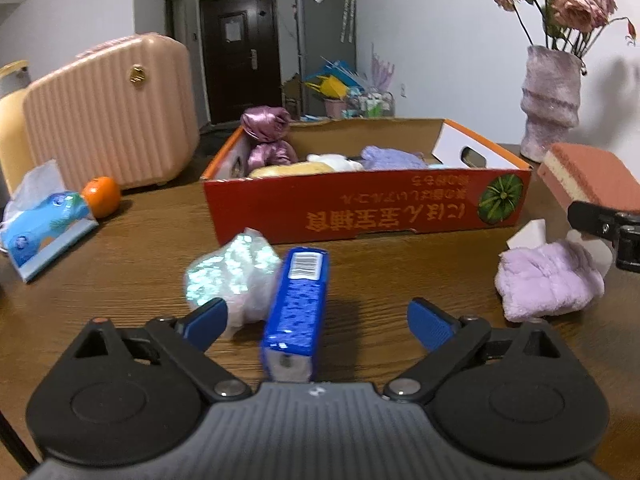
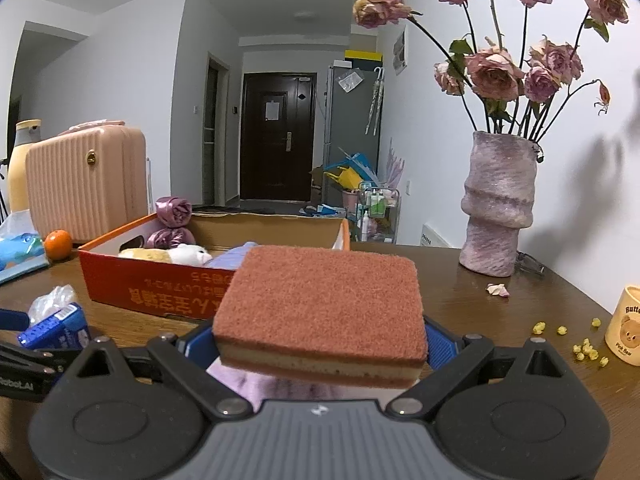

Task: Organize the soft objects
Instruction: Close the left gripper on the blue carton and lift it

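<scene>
My right gripper is shut on a reddish-brown and yellow sponge, held above the table in front of the red cardboard box; the sponge also shows in the left wrist view. The box holds a satin pouch, a plush toy and purple cloth. My left gripper is open around a blue tissue pack lying on the table. A shiny crumpled bag lies to its left. A lilac fluffy cloth lies at right.
A pink case, an orange and a tissue packet stand left. A vase of dried roses stands right of the box. A bear cup and yellow crumbs lie far right.
</scene>
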The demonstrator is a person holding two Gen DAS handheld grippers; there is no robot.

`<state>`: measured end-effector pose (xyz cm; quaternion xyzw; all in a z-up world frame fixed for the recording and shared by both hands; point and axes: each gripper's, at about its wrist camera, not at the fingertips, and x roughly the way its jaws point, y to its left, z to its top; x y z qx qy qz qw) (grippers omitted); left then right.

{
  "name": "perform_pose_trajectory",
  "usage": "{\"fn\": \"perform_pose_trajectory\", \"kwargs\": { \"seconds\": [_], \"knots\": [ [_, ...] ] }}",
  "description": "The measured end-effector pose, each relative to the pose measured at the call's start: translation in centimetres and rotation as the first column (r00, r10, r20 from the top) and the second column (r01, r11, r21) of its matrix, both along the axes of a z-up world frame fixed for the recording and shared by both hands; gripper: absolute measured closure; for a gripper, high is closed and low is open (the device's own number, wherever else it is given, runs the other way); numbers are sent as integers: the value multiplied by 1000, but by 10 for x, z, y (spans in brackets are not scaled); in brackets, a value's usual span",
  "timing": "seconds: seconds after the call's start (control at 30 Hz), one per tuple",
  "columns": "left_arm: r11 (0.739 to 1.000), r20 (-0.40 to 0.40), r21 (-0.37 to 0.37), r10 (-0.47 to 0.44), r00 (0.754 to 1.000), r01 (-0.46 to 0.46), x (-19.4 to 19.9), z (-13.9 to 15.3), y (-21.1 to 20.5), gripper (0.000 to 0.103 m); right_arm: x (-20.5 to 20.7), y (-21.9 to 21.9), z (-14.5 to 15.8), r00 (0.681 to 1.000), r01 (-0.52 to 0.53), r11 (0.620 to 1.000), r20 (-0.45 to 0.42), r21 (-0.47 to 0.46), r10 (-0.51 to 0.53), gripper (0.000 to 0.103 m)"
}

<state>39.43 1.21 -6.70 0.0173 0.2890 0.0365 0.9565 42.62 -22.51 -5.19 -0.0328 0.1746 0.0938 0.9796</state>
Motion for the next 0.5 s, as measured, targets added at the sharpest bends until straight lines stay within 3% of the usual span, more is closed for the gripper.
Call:
{"fn": "perform_pose_trajectory", "kwargs": {
  "seconds": [0.27,0.37,0.43,0.5],
  "knots": [
    [998,-69,-42,-38,997,35,17,-8,1,34,5,-9,-3,1000,0,1000,-5,-5,-1,5],
    [998,-94,-56,-48,994,43,23,-10,2,52,5,-9,-5,1000,-5,1000,-6,-7,5,5],
    [997,-113,-61,-53,992,46,26,-13,3,73,5,-8,-5,1000,-8,1000,-3,-10,8,5],
    [996,-135,-77,-58,989,48,28,-15,5,76,5,-7,-6,1000,-10,1000,-3,-15,10,5]
  ]
}}
